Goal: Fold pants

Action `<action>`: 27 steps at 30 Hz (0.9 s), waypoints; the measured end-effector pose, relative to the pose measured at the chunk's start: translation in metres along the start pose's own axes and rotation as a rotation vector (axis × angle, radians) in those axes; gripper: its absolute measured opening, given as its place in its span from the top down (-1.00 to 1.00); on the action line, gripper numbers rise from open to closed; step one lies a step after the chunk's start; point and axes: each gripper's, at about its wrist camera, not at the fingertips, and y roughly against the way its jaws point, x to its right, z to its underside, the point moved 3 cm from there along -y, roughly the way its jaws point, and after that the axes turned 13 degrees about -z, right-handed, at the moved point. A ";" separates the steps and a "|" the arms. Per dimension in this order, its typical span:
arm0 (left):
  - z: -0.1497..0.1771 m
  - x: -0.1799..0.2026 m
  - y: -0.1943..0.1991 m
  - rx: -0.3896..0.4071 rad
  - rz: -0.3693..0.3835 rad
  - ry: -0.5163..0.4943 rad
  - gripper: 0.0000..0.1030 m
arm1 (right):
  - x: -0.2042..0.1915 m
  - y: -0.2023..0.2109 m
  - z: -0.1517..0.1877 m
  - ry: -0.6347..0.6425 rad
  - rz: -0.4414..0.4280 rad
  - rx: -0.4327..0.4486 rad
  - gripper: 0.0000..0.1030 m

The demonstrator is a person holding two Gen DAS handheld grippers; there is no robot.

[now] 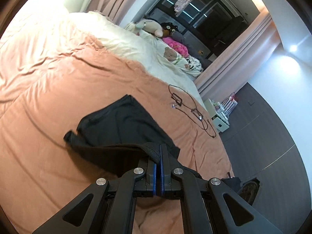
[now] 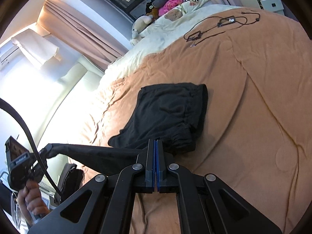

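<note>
Black pants (image 1: 120, 120) lie partly folded on the orange bedcover (image 1: 48, 89). My left gripper (image 1: 159, 148) is shut on a lifted edge of the pants, with a black woven drawstring draped over its left finger. In the right wrist view the pants (image 2: 171, 113) lie ahead, and my right gripper (image 2: 156, 142) is shut on their near edge. From there a raised strip of black cloth (image 2: 97, 154) stretches left to the left gripper (image 2: 45, 152), which a person's hand (image 2: 29, 198) holds above the bed's edge.
Black cables with small flat devices (image 1: 187, 105) (image 2: 224, 23) lie on the bedcover beyond the pants. Stuffed toys and pillows (image 1: 152, 26) sit on the cream duvet (image 1: 124, 41) at the far end. A white bedside cabinet (image 1: 220, 120) stands on the dark floor beside the bed.
</note>
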 end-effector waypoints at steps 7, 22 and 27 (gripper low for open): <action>-0.042 0.016 -0.037 -0.011 -0.019 -0.037 0.95 | -0.003 -0.020 -0.031 -0.017 0.020 0.006 1.00; -0.119 0.029 -0.205 -0.145 -0.130 -0.137 0.95 | 0.027 -0.105 -0.100 -0.042 0.129 -0.037 1.00; -0.130 0.022 -0.266 -0.196 -0.176 -0.154 0.95 | 0.037 -0.140 -0.113 -0.020 0.176 -0.069 1.00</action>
